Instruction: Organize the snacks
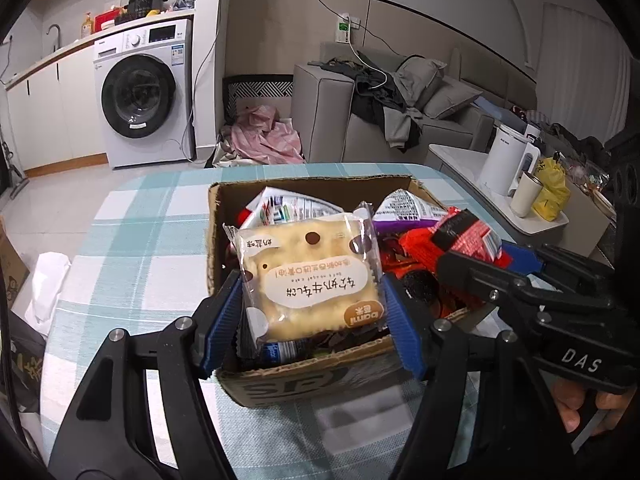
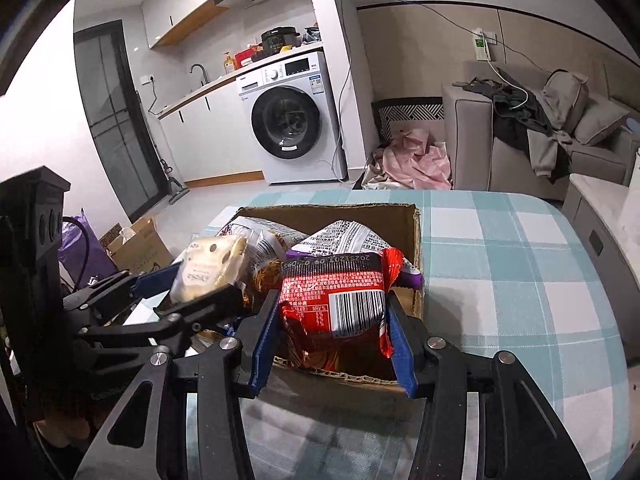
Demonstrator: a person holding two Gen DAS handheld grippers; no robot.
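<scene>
The left tongs [image 1: 314, 312] are closed on a cream biscuit packet [image 1: 308, 276], their blue pads [image 1: 402, 332] pressing its two side edges; the packet is held tilted, just above the near half of an open cardboard box [image 1: 256, 384]. The right tongs [image 2: 332, 332] grip a red snack packet [image 2: 336, 300] between their pads, barcode face toward the camera, over the box's near right corner. In the left wrist view the right tongs [image 1: 472, 252] reach in from the right side with the red packet [image 1: 460, 236] clamped at their tip.

The box [image 2: 418, 240] sits on a desk [image 2: 520, 280] covered with a teal and white checked cloth. Inside it lie more snacks: a purple bag [image 1: 404, 208] with white printed text at the far right, another printed wrapper [image 1: 280, 204] at the far left, and dark round items below, too jumbled to name.

Beyond the desk, a washing machine [image 1: 140, 92] stands under a kitchen counter, pink cloth [image 1: 264, 136] lies heaped on the floor, and a grey sofa [image 1: 332, 92] carries scattered clothes. A white kettle [image 1: 504, 160] stands on a low side table at the right.
</scene>
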